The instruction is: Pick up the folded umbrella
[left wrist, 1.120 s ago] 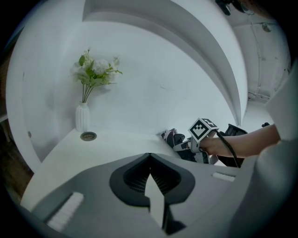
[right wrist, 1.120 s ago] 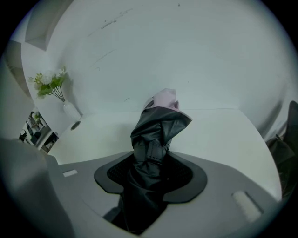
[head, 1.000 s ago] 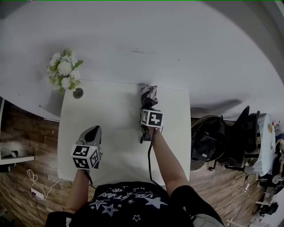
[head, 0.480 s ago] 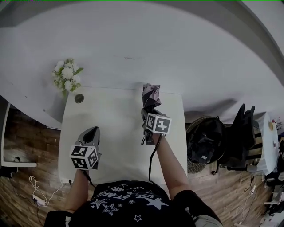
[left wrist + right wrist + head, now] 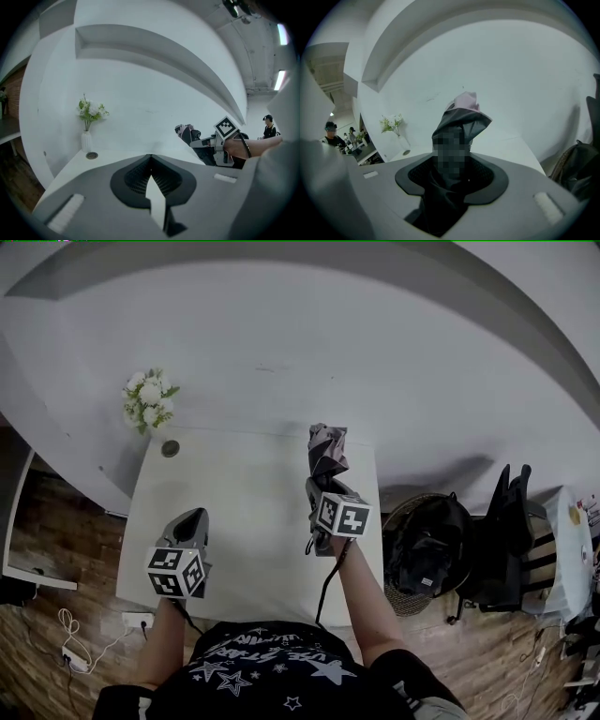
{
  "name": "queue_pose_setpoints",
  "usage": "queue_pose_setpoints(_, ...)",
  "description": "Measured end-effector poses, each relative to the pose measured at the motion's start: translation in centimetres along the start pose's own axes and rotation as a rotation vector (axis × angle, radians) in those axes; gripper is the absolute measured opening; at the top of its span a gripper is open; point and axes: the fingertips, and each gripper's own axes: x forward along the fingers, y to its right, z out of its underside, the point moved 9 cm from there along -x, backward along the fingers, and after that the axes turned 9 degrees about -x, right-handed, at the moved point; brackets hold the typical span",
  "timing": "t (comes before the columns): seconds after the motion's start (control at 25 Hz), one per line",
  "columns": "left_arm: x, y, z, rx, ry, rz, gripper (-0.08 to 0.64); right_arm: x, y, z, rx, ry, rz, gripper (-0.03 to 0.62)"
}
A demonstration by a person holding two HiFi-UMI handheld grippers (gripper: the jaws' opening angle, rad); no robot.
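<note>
The folded umbrella [image 5: 325,454] is dark with a pinkish crumpled end. My right gripper [image 5: 319,487] is shut on it and holds it above the far right part of the white table [image 5: 244,502]. In the right gripper view the umbrella [image 5: 461,119] sticks up and forward from between the jaws of the right gripper [image 5: 451,165], its lower part hanging below them. My left gripper [image 5: 194,519] hovers over the table's near left, shut and holding nothing. In the left gripper view the tips of the left gripper [image 5: 150,157] meet, and the umbrella [image 5: 186,133] shows to the right.
A white vase of flowers [image 5: 148,399] and a small round disc [image 5: 170,448] stand at the table's far left corner. A dark bag on a round seat [image 5: 427,545] sits just right of the table. A curved white wall runs behind. A power strip [image 5: 75,659] lies on the wooden floor.
The right gripper has risen and moved right with the umbrella, lifting it clear of the table's far edge. The left gripper has also lifted a little, still shut.
</note>
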Motion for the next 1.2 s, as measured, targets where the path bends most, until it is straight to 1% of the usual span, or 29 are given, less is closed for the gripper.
queue_pose_setpoints(0.28,-2.8,3.5,1.5,-0.004,0.042,-0.043,0.003,-3.8,0.9,1.1,-0.029,0.026,-0.069,0.218)
queue_pose_setpoints(0.52,-5.8,7.3,3.8,-0.018,0.072,-0.095,0.003,-7.1,2.0,2.8,-0.047,0.029,-0.132,0.218)
queue_pose_setpoints(0.92,-11.2,13.4,8.2,-0.046,0.12,-0.191,0.003,-12.5,4.0,6.2,-0.102,0.013,-0.231,0.218)
queue_pose_setpoints(1.2,-14.5,16.2,10.3,-0.06,0.137,-0.248,0.003,-15.2,4.3,8.2,-0.12,-0.002,-0.306,0.218)
